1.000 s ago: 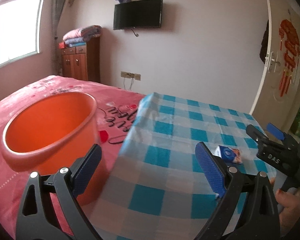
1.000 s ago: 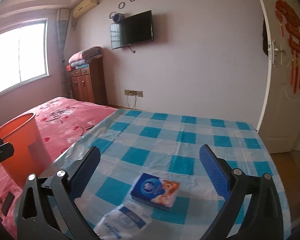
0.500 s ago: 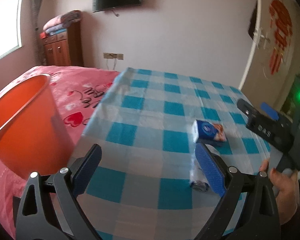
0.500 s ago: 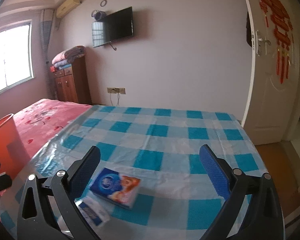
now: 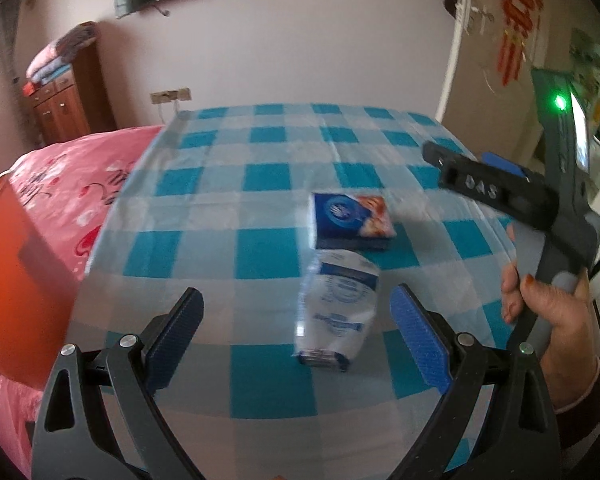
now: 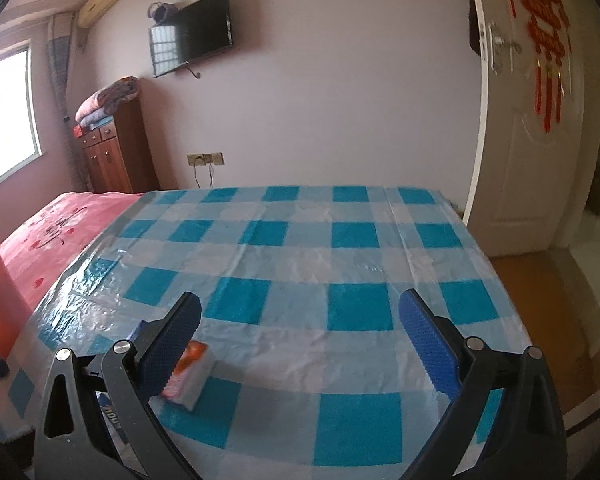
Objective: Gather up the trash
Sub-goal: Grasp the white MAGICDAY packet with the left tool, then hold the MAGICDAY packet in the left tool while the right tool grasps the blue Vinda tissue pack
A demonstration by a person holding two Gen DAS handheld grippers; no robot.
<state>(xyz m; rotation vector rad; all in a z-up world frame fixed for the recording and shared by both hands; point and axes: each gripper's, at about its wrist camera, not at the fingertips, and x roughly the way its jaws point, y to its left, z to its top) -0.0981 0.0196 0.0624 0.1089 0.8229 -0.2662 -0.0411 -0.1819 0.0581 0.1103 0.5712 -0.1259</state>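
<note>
Two trash items lying uncollected on checkered cloth [image 5: 260,184]: crumpled wrapper [image 5: 338,304] between spread-apart left gripper [image 5: 296,332], blue packet [image 5: 350,222] at 12 o'clock; right gripper [image 6: 300,340] gaping, empty; orange bin [image 5: 16,280] waiting at 9 o'clock.

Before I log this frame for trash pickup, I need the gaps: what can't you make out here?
- White wrapper: print motion-blurred in left wrist view; nearly hidden behind the right tongs in right wrist view.
- Blue packet: mostly hidden by a right finger.
- Orange bin: cut off by the frame edge, inside unseen.
</note>
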